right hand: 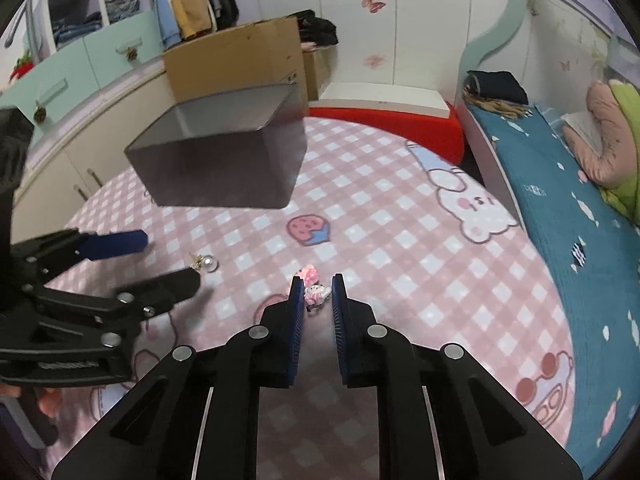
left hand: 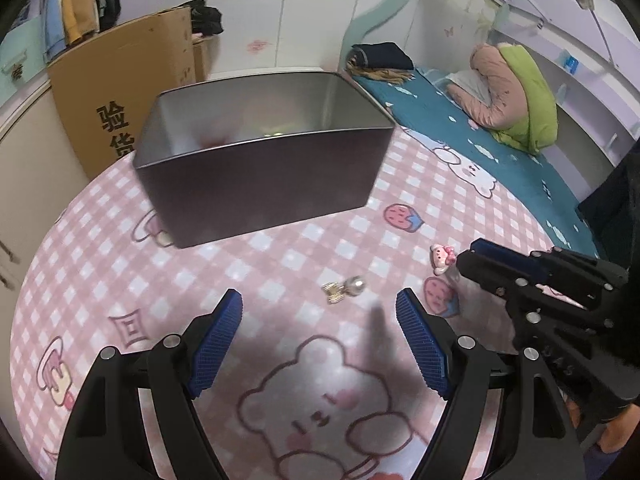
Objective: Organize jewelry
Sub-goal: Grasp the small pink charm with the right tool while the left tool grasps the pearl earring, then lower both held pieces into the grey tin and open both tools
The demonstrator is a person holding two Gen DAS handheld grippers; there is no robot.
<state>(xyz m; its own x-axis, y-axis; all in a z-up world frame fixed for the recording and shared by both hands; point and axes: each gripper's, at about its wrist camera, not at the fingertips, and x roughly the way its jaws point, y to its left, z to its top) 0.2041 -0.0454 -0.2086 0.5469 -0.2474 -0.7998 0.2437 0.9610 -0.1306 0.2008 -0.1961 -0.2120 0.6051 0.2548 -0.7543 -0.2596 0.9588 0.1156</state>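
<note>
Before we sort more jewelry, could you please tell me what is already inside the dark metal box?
Looking into the metal box from the left wrist view, only its pale inner walls, blurred pinkish reflections and a small greenish glint show. The near wall hides the floor, so its contents cannot be identified.

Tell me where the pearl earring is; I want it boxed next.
The pearl earring lies on the pink checked cloth, just beyond the open left gripper, nearer than the dark box.

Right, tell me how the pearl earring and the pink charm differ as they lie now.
The pearl earring is white and gold; the pink charm is a pink cartoon figure. The earring lies ahead of the wide-open left gripper, outside its fingers; the charm sits between the narrowed fingertips of the right gripper. Both lie on the checked tablecloth.
</note>
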